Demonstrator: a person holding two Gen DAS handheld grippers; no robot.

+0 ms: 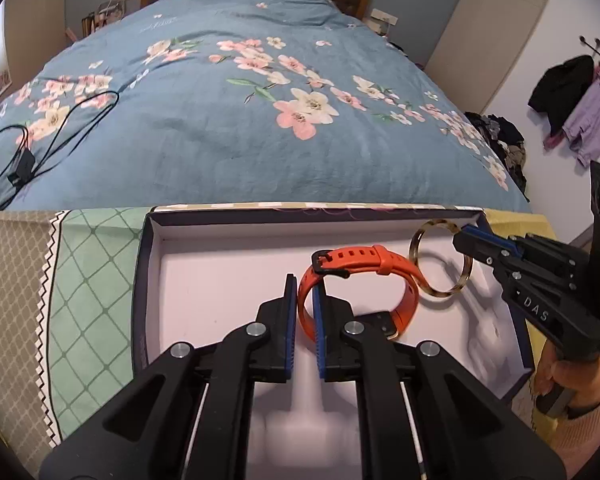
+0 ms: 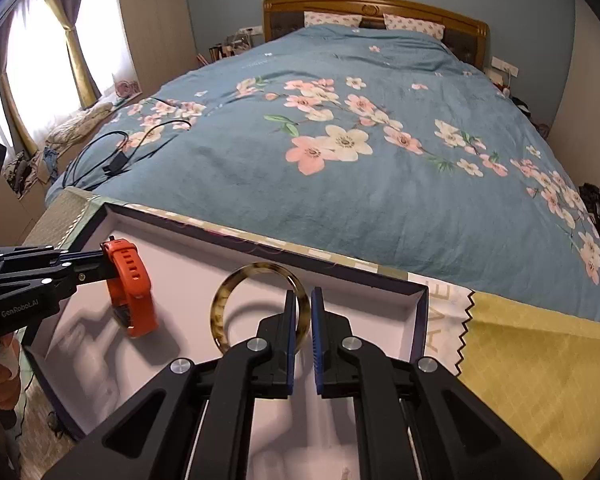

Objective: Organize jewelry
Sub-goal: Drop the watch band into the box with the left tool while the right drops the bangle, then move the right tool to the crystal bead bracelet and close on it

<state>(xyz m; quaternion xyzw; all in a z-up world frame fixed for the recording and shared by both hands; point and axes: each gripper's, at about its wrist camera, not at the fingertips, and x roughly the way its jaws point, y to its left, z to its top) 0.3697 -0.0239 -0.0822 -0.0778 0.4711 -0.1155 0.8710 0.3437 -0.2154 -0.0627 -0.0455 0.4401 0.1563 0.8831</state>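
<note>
Bedroom, foot of the bed; we're working over an open box (image 1: pixel 500 376) with a white lining, sitting on a patterned cloth (image 2: pixel 532 360).

Near: left gripper (image 1: pixel 305 300) is clamped on the strap of an orange watch (image 1: pixel 384 260), held over the box's left-middle. Right gripper (image 2: pixel 304 312) is clamped on the rim of a tortoiseshell bangle (image 2: pixel 224 300), over the right half. Whether either piece touches the lining, we can't tell.

Risks as we judge them: the 2 items sit just beside each other in the left view, so they could knock together. The bangle is pinched on a thin, smooth rim and could pivot or slip. The watch hangs by 1 strap section and could swing.

Views: right wrist shows the box's right wall and yellow cloth; left wrist shows the box's left wall.

Far: blue floral duvet (image 1: pixel 260 140), black cable (image 1: pixel 60 128), wooden headboard (image 2: pixel 376 8).
</note>
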